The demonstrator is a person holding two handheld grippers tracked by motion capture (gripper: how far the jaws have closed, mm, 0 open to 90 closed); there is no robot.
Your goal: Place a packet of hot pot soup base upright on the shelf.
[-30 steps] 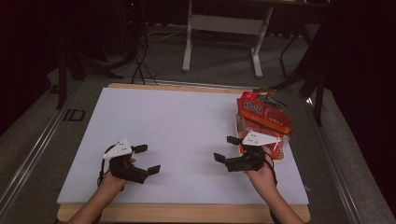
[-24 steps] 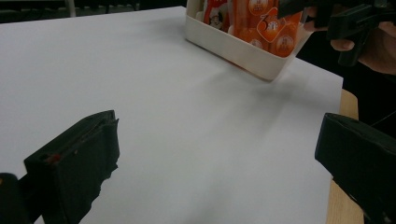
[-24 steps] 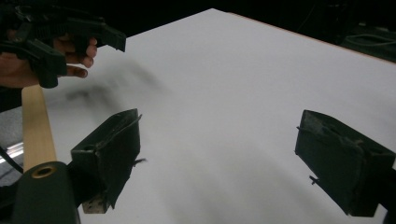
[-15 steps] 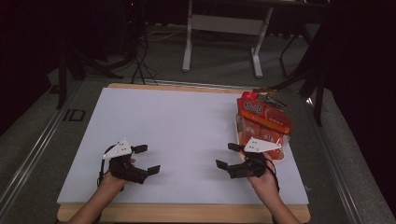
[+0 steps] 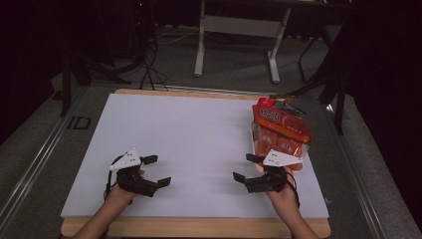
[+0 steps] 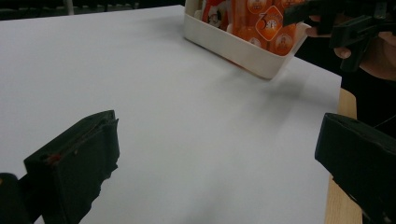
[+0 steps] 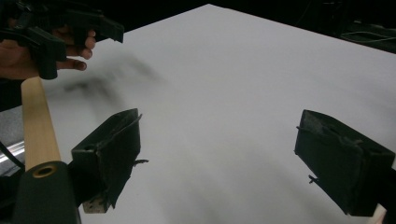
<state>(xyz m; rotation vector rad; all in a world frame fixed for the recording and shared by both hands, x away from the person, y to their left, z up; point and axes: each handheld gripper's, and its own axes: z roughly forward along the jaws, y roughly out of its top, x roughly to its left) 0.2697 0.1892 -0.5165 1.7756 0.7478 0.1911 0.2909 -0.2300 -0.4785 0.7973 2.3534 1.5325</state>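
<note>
The white table top (image 5: 199, 144) spreads out ahead of both my grippers, with its pale wooden edge (image 5: 199, 226) running just behind my hands.

Next in size is the white tray (image 6: 243, 49) packed with orange snack packets (image 5: 279, 127). It sits just ahead of my right gripper (image 5: 244, 168) and slightly to its outer side, near the table's right edge. From my left gripper (image 5: 158, 171) it lies well off to the right and farther forward; in the left gripper view I see its near corner at the top, with the packets standing inside it.

My right gripper hovers low over the bare surface, close beside the tray's near end but not touching it. Its jaws stand wide apart with nothing between them, only the white top showing in the gap.

My left gripper is on the other side, well apart from the right one, also low over the bare surface. Its jaws are spread just as wide and hold nothing.
</note>
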